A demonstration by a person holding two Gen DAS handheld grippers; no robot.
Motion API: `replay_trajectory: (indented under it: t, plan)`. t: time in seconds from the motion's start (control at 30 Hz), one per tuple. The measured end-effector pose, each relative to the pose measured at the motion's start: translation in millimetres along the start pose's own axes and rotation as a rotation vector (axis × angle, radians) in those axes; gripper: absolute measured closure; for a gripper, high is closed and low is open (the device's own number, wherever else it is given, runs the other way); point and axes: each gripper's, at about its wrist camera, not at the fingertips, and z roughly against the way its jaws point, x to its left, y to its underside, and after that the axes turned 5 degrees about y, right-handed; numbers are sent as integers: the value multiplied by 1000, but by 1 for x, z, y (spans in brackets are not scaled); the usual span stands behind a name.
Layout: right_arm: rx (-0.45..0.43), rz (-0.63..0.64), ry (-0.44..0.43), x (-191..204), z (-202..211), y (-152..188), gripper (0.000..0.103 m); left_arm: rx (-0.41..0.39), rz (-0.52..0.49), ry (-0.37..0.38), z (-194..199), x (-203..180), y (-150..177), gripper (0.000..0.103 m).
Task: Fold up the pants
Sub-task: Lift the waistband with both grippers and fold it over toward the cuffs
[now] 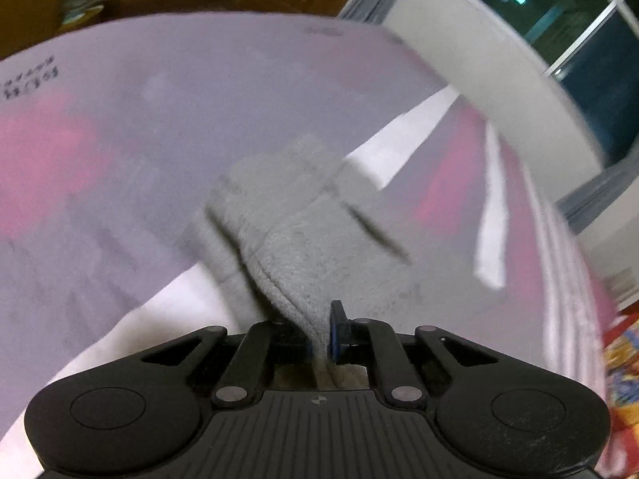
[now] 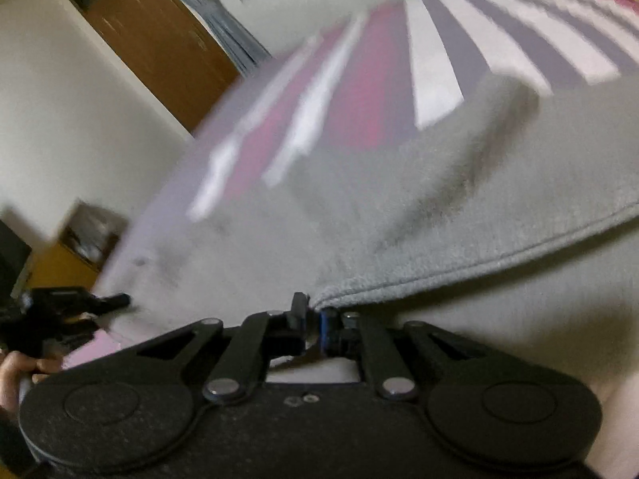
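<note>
The grey fleece pants (image 1: 303,235) lie on a bed and run away from my left gripper (image 1: 319,339), which is shut on a bunched edge of them. In the right wrist view the pants (image 2: 419,207) spread wide, with a stitched hem across the right. My right gripper (image 2: 313,319) is shut on that hem's corner. The left gripper (image 2: 60,307), held by a hand, shows at the far left of the right wrist view. Both views are blurred.
The bed sheet (image 1: 159,139) is lilac with pink and white stripes (image 2: 435,76). A white wall and a dark window (image 1: 579,28) stand beyond the bed. A brown wooden door (image 2: 159,44) and a low shelf (image 2: 88,235) stand to the left.
</note>
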Motion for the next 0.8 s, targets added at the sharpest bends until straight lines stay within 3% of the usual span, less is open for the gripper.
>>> replay_trajectory:
  t: [0.13, 0.23, 0.37, 0.5, 0.6, 0.8]
  plan:
    - [-15, 0, 11, 2, 3, 1, 96, -25, 15, 11, 0, 0, -4, 94]
    - [-78, 61, 19, 13, 14, 2, 95, -50, -54, -13, -2, -7, -6, 93]
    - [-6, 87, 74, 14, -9, 4, 90, -14, -144, -76, -13, -13, 4, 93]
    - [-4, 60, 51, 18, 2, -1, 81, -15, -125, -103, 6, -20, 6, 74]
    - [-5, 26, 37, 9, 18, -3, 78, -55, -140, -122, 33, -22, 20, 73]
    - [-53, -34, 95, -37, 55, -3, 76, -34, -250, -49, 49, -65, 49, 73]
